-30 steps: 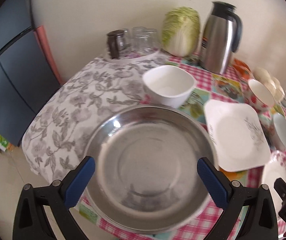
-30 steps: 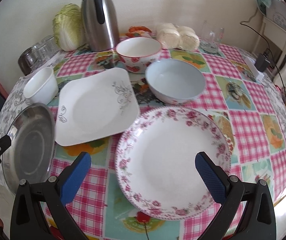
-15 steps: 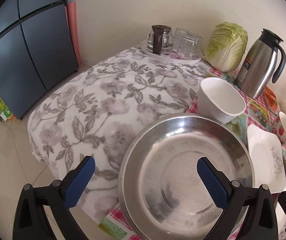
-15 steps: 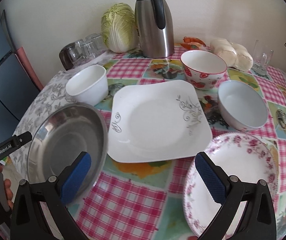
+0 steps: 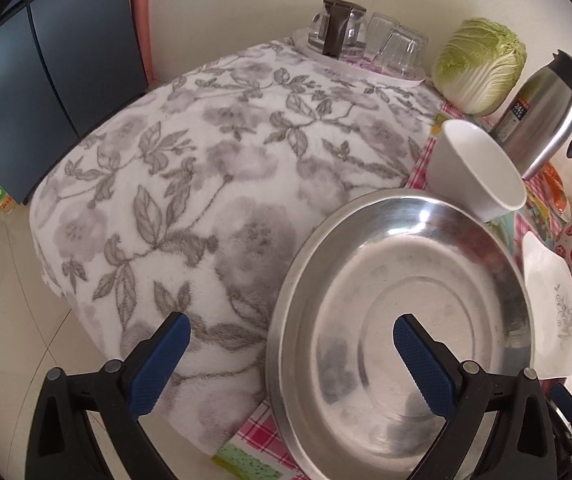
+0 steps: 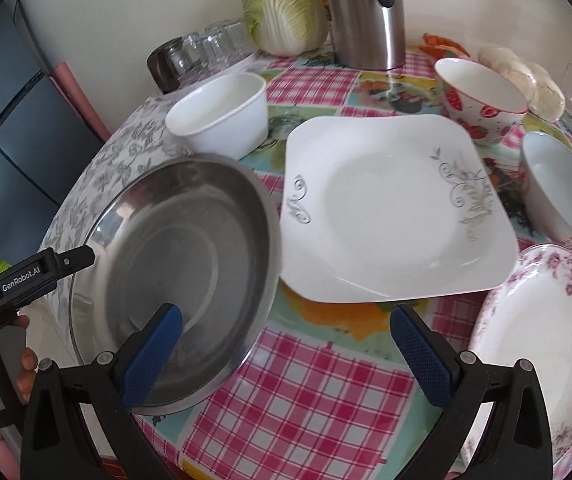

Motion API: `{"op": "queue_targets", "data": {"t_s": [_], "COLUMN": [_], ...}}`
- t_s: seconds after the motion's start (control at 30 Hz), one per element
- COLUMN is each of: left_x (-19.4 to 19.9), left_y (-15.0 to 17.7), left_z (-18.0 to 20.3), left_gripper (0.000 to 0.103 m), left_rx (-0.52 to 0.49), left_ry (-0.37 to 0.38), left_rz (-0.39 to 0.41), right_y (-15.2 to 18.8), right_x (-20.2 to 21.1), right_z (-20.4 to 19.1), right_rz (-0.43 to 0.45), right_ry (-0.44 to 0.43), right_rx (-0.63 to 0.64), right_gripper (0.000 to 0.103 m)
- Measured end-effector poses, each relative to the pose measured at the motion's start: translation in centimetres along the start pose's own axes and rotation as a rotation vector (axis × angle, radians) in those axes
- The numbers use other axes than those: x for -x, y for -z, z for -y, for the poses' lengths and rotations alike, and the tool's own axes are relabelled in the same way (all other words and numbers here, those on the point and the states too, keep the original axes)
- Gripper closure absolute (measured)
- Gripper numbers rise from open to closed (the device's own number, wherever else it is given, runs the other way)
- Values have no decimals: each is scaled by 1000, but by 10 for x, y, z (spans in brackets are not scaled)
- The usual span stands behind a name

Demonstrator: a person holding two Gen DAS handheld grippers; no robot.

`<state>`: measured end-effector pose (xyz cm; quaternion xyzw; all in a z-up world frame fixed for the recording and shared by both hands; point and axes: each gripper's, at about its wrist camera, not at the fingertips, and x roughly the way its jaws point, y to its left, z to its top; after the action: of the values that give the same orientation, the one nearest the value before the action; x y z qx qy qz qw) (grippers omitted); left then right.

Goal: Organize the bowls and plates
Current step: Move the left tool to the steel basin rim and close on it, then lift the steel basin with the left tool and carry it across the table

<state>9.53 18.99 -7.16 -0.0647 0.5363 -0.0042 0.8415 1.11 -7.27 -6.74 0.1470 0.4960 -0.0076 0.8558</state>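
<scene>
Steel dish (image 6: 174, 272): at the worktop's left edge, half on the grey floral cloth (image 5: 214, 168), just beside the square white plate (image 6: 393, 208); untouched.
Left hand-held gripper (image 5: 289, 354): wide open, holding nothing. One finger sits over the dish, the other over the cloth.
Right hand-held gripper (image 6: 286, 352): wide open, empty, over the checked worktop (image 6: 305, 392) between dish and floral plate (image 6: 541, 344).
Change: a second ago the left gripper framed the dish squarely and the right framed the floral plate; both have since swung leftward, so the dish sits off-centre on the left view and enters the right.
Other ware: white bowl (image 6: 222, 114), strawberry bowl (image 6: 481, 100), pale blue bowl (image 6: 561, 188), all separate.
Reading: no stacking begun; the dish looks the likely first pick.
</scene>
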Motion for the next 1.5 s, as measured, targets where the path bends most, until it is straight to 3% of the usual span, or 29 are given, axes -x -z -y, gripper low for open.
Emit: {"op": "queue_targets", "data": {"t_s": [0.1, 0.2, 0.3, 0.37, 0.43, 0.53, 0.67, 0.8, 0.87, 1.5], "left_x": [-11, -20, -25, -26, -25, -26, -25, -26, -27, 16], "left_y": [0, 0, -1, -1, -2, -5, -6, -5, -4, 15], "left_z": [-5, -9, -12, -13, -11, -11, -11, -2, 5, 10], "left_gripper": [2, 14, 24, 27, 34, 41, 50, 62, 69, 71], "left_rx": [0, 1, 0, -6, -9, -24, -24, -56, -73, -60], "left_ry": [-2, 11, 23, 14, 12, 0, 17, 17, 17, -16], "left_rz": [-26, -53, -62, -55, -58, -49, -35, -31, -39, -16], "right_y": [0, 0, 0, -1, -1, -1, -2, -1, -1, -1], "right_x": [-8, -12, -13, -16, -19, -20, -23, -25, -24, 17], "right_z": [-3, -3, -4, -6, -5, -6, -10, -14, -15, -12], "right_rz": [-25, -35, -35, -36, -49, -46, -48, -47, -48, 22], "right_ry": [-8, -15, -28, -35, -43, -59, -60, -51, -55, -99], "right_rx": [-3, -8, -3, 8, 7, 13, 33, 52, 59, 87], "right_gripper": [0, 3, 16, 33, 40, 60, 77, 79, 85, 85]}}
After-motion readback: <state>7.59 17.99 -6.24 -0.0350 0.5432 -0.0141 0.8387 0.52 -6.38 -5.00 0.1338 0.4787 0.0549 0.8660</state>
